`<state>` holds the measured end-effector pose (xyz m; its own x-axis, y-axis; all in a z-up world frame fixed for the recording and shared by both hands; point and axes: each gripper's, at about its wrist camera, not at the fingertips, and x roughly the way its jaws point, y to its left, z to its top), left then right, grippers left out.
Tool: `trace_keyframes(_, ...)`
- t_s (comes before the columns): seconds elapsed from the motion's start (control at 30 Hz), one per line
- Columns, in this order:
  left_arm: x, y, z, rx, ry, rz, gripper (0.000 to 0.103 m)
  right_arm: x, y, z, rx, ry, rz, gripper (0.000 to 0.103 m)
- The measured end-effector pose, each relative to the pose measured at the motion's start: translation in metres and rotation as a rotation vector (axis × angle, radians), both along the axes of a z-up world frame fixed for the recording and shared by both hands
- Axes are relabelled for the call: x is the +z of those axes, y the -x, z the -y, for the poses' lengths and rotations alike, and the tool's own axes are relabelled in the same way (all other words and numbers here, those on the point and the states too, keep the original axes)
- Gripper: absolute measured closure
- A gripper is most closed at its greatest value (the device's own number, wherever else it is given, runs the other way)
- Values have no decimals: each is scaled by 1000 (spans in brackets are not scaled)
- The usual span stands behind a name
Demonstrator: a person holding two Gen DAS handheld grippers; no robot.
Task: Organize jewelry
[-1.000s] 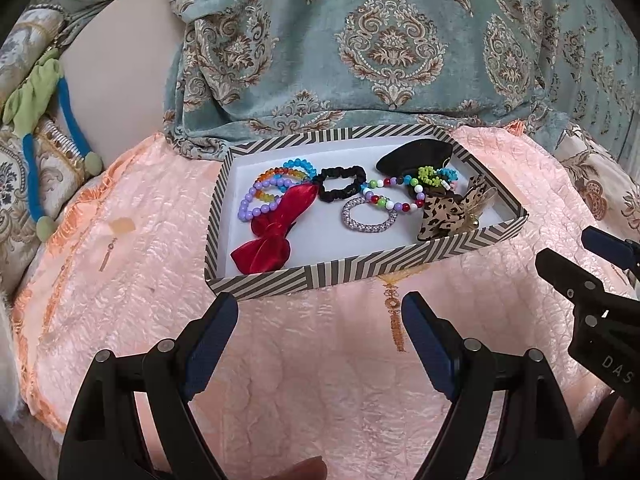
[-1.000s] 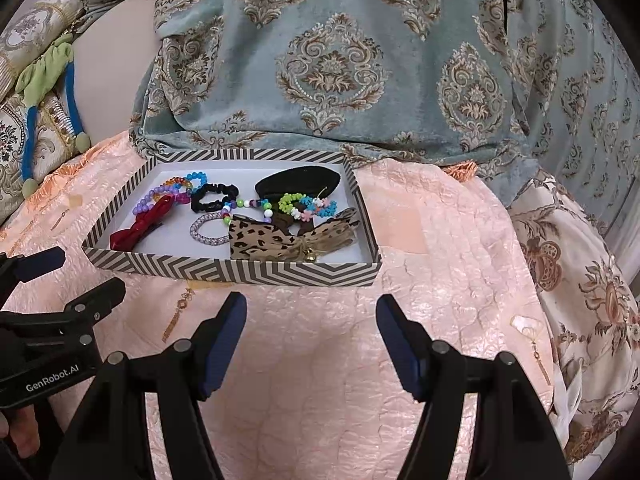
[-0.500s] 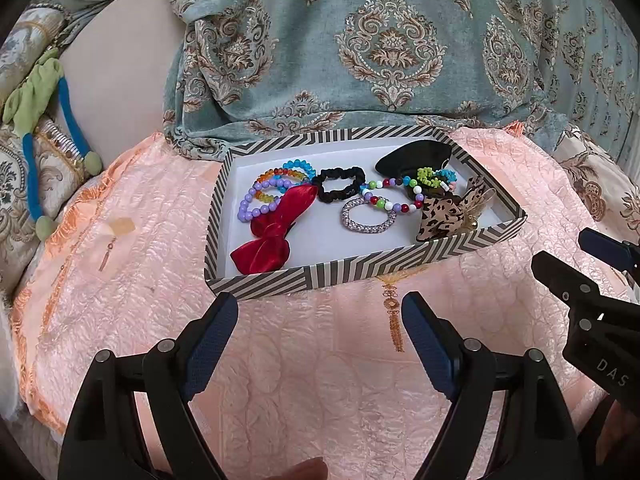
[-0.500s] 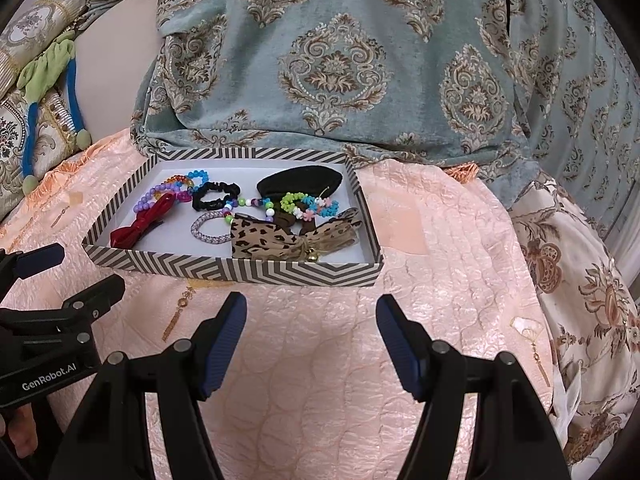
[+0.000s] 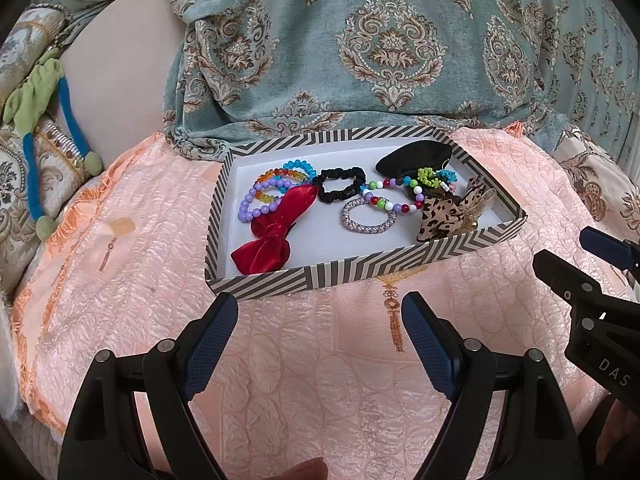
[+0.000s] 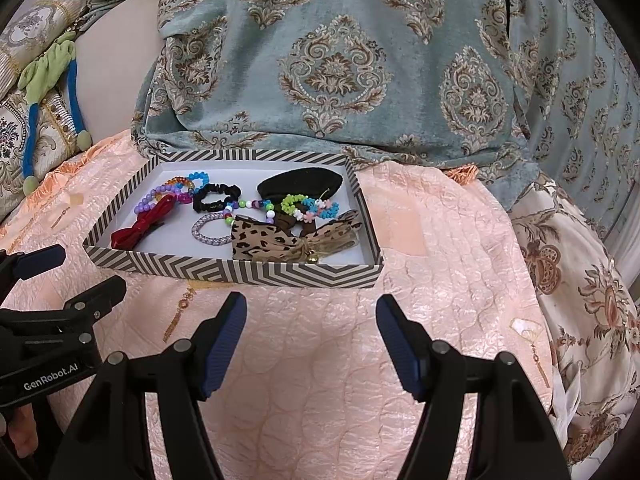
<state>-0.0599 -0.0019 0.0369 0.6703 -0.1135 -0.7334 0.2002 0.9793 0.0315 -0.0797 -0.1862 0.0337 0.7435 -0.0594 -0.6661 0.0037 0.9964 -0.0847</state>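
Nothing has shifted since a second ago: both grippers hold where they were above the peach quilted spread [image 5: 320, 380], near side of the striped tray [image 5: 360, 268]. Left gripper [image 5: 320, 320] and right gripper [image 6: 312, 320] each stand with jaws apart, gripping nothing. Inside the tray lie a red velvet bow [image 5: 272, 240], black scrunchie [image 5: 340, 186], rhinestone ring bracelet [image 5: 368, 216] and leopard-print bow [image 6: 272, 240]

A home, likely a bedroom: a peach quilted bedspread [image 5: 320, 380] is covering the bed, with teal damask fabric [image 5: 380, 40] draping behind and ornate cushions [image 6: 24, 128] lying alongside.
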Motion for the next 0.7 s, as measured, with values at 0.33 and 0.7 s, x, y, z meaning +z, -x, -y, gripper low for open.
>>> trace_keyframes(0.33, 0, 0, 0, 0, 1, 1, 33, 0, 0, -1, 1, 0, -1, 33)
trace_keyframes(0.7, 0, 0, 0, 1, 2, 0, 33, 1, 1, -3, 6, 0, -1, 33)
